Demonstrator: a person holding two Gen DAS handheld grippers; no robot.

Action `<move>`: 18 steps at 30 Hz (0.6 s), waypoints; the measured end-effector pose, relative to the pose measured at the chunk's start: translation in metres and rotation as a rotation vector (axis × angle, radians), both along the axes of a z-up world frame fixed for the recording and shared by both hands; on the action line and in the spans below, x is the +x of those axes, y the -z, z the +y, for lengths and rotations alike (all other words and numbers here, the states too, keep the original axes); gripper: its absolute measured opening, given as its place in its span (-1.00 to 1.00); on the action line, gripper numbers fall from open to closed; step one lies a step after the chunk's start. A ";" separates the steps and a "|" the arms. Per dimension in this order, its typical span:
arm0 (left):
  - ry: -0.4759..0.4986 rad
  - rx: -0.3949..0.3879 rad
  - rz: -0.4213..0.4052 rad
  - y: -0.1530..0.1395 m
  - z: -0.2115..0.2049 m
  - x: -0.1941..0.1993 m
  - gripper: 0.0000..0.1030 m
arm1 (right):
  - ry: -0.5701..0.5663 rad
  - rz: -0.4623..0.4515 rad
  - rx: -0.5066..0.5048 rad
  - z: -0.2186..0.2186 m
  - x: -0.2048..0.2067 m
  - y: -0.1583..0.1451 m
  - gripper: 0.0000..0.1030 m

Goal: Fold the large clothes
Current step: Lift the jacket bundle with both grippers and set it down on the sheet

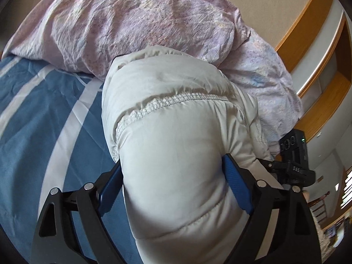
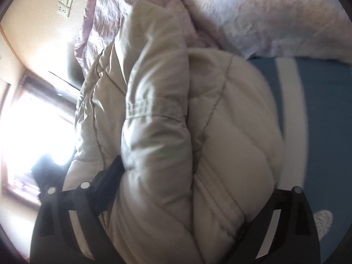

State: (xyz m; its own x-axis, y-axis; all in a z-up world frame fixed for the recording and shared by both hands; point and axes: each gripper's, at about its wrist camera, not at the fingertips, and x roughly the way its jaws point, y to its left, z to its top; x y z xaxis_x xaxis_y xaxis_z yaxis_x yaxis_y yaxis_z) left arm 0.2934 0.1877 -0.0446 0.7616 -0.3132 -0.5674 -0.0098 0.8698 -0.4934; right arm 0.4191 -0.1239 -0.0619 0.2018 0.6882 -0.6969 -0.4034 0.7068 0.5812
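A pale grey-white puffer jacket lies bunched on the blue striped bed sheet. My left gripper is shut on a thick padded fold of the jacket, its blue pads pressed into both sides. In the right wrist view the same jacket fills the frame. My right gripper is shut on another bulky fold; its left finger shows, the right fingertip is buried in fabric. The right wrist view is blurred. The right gripper's body shows at the jacket's right edge.
A crumpled pink-lilac duvet is heaped behind the jacket against the beige wall, also in the right wrist view. Wooden shelving stands at the right. A bright window and a wall socket are at the left.
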 end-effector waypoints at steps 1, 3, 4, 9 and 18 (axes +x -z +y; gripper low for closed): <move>-0.007 0.024 0.001 -0.004 -0.002 -0.001 0.76 | 0.013 -0.020 -0.022 -0.002 -0.005 -0.006 0.74; -0.018 0.060 -0.004 -0.010 -0.002 -0.004 0.77 | 0.041 -0.086 -0.077 -0.009 -0.016 -0.025 0.75; -0.028 0.078 -0.005 -0.014 -0.002 -0.006 0.80 | 0.050 -0.111 -0.096 -0.011 -0.020 -0.032 0.77; -0.110 0.159 -0.047 -0.033 0.005 -0.026 0.86 | 0.149 -0.306 -0.246 -0.020 -0.051 -0.077 0.79; -0.116 0.359 -0.132 -0.074 -0.039 -0.021 0.92 | 0.198 -0.621 -0.226 0.012 -0.085 -0.114 0.38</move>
State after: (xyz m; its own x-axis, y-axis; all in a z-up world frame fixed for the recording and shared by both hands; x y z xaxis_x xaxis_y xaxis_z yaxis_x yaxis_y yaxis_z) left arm 0.2720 0.1492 0.0295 0.8541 -0.0205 -0.5196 -0.0751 0.9839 -0.1621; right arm 0.3343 -0.1118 0.0520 0.7169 0.4487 -0.5335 -0.4644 0.8782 0.1144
